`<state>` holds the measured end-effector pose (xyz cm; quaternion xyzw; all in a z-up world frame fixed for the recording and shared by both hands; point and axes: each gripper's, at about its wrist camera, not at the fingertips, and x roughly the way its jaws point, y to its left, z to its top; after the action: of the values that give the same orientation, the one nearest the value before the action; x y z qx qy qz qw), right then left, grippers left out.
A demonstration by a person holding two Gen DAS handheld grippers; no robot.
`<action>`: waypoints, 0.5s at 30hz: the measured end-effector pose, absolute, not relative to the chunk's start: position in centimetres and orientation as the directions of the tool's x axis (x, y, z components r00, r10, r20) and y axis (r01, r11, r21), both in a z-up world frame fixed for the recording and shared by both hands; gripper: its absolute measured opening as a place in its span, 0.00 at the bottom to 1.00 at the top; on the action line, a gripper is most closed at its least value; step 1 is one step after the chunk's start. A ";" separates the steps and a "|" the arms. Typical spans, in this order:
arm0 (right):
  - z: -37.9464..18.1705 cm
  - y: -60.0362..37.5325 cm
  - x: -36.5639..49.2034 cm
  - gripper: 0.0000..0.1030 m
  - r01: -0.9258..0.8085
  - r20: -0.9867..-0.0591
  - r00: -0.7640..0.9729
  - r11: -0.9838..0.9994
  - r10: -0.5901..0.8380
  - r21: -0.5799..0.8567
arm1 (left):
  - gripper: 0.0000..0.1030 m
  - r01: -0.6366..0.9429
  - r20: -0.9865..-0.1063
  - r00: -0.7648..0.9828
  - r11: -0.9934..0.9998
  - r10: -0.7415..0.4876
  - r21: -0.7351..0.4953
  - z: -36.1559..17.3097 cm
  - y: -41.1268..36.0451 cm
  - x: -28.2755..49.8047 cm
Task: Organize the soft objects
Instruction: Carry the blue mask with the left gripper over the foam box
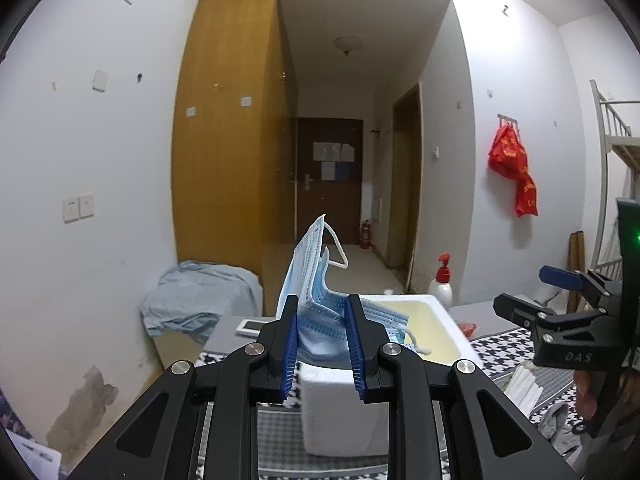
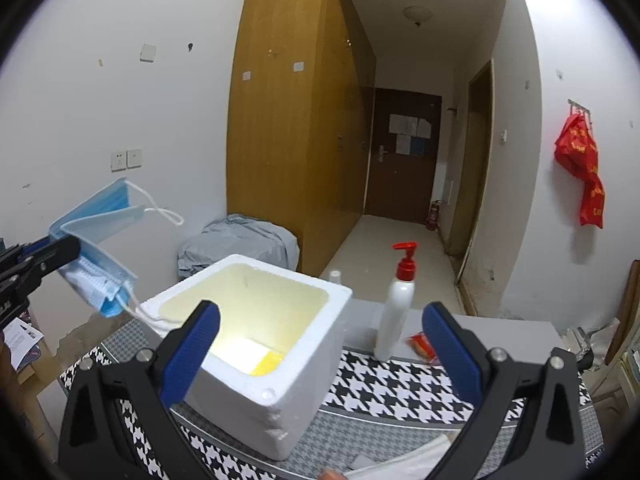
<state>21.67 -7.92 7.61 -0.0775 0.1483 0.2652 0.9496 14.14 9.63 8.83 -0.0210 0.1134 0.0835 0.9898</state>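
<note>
Masks (image 1: 316, 300), a bunch of blue ones with white ear loops, sit clamped between the fingers of the left gripper (image 1: 322, 344), held in the air just left of the white foam box (image 2: 256, 320). Right gripper (image 2: 320, 354) hovers over the box with its fingers wide apart and bare. Beside the box stands a pump bottle (image 2: 396, 312) on the checked cloth (image 2: 392, 384).

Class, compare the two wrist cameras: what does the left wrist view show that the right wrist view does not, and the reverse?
Only the left wrist view shows the white phone-like device and the bunk-bed ladder. Only the right wrist view shows the inside floor of the foam box and the open right tool from behind. Both show the left tool shut on blue face masks, the pump bottle, the red bag and the houndstooth cloth.
</note>
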 end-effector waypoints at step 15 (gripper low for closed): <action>6.4 -11.9 21.5 0.99 -0.451 -0.317 0.854 0.891 0.413 -0.054 | 0.24 -0.106 -0.267 0.959 0.994 0.091 -0.042 8.6 8.5 18.8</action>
<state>21.53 -11.86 6.43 -0.0634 0.1502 0.2247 0.9607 18.79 8.46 8.63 -0.0278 0.1338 0.0496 0.9894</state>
